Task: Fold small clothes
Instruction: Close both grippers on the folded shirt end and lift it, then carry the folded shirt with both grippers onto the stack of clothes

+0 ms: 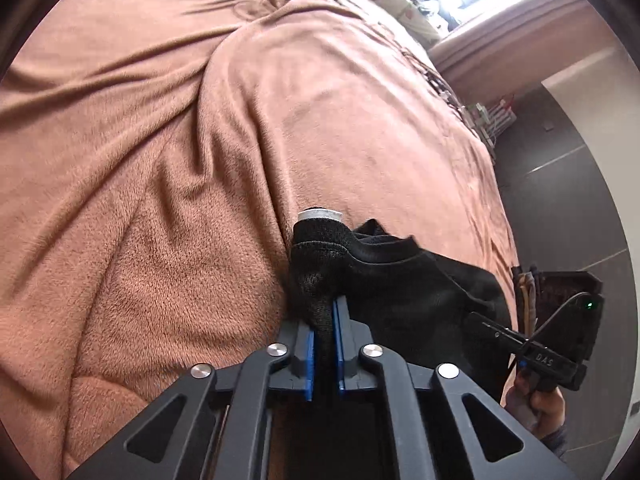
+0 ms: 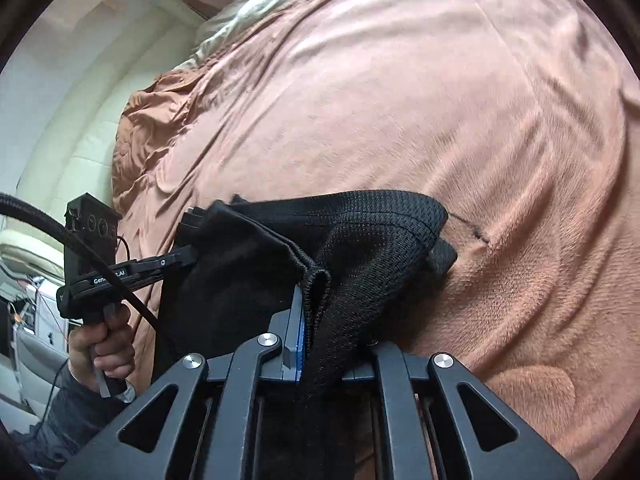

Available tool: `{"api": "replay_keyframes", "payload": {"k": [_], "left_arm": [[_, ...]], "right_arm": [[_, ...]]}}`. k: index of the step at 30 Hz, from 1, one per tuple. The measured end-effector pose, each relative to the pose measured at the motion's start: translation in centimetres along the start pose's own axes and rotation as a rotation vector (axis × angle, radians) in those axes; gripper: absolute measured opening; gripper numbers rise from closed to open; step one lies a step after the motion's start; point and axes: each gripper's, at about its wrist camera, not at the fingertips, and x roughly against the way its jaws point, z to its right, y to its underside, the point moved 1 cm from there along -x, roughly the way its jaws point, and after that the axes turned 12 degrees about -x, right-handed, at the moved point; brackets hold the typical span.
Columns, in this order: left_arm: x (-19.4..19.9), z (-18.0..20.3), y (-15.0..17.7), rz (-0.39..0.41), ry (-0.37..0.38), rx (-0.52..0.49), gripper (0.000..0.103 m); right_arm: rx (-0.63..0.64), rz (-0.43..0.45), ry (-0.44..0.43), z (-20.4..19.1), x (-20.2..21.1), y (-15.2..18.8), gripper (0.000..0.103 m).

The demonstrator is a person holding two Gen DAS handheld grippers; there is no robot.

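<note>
1. Black garment (image 1: 400,280) — a small piece of dark knit clothing — hangs stretched between the two grippers above the brown blanket (image 1: 160,160); I cannot tell exactly what kind of garment it is
2. The left gripper (image 1: 325,320) is clamped narrow on a bunched edge of the cloth, its blue pads (image 1: 310,360) pressed against a twisted strand of the mesh
3. The right gripper (image 2: 308,320) likewise pinches a hemmed edge, the fabric draping over its fingers and hiding most of one side
4. Progress, as I judge it: the piece is lifted and held at two points, but no finished fold lies on the bed — the folding itself seems at an early or middle stage, with laying down and creasing left to do
5. The garment is a fine open mesh knit with a thicker stitched hem, limp and prone to bunching; a loose thread (image 2: 468,226) trails from one corner
6. The blanket is plush, short-piled fleece, rumpled into soft ridges
7. A hand (image 2: 104,344) grips the handle of the other tool, seen in the right wrist view
</note>
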Motion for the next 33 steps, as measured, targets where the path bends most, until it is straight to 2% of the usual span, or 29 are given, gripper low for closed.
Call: {"api": "replay_keyframes", "payload": {"k": [4,15,22,26,33], "left_arm": [[2.2,0.7,0.0,0.040,0.033,-0.005,0.007],[9.4,7.2,1.0,0.146,0.105,-0.094,0.005],[13.5,12.1,1.2,0.201,0.152,-0.155,0.005],[15.6,15.6,1.5,0.229,0.155,-0.217,0.005],[17.5,21.0,2.0,0.261,0.202,-0.279,0.005]], "right_arm": [[0.049,0.037,0.014,-2.3,2.2,1.0,0.006],[0.133,0.160,0.035,-7.1,9.0,6.3,0.006],[0.171,0.271,0.041,-8.8,16.1,10.4,0.006],[0.190,0.337,0.048,-9.5,20.3,13.1,0.006],[0.213,0.444,0.064,-9.5,27.4,17.3,0.006]]}}
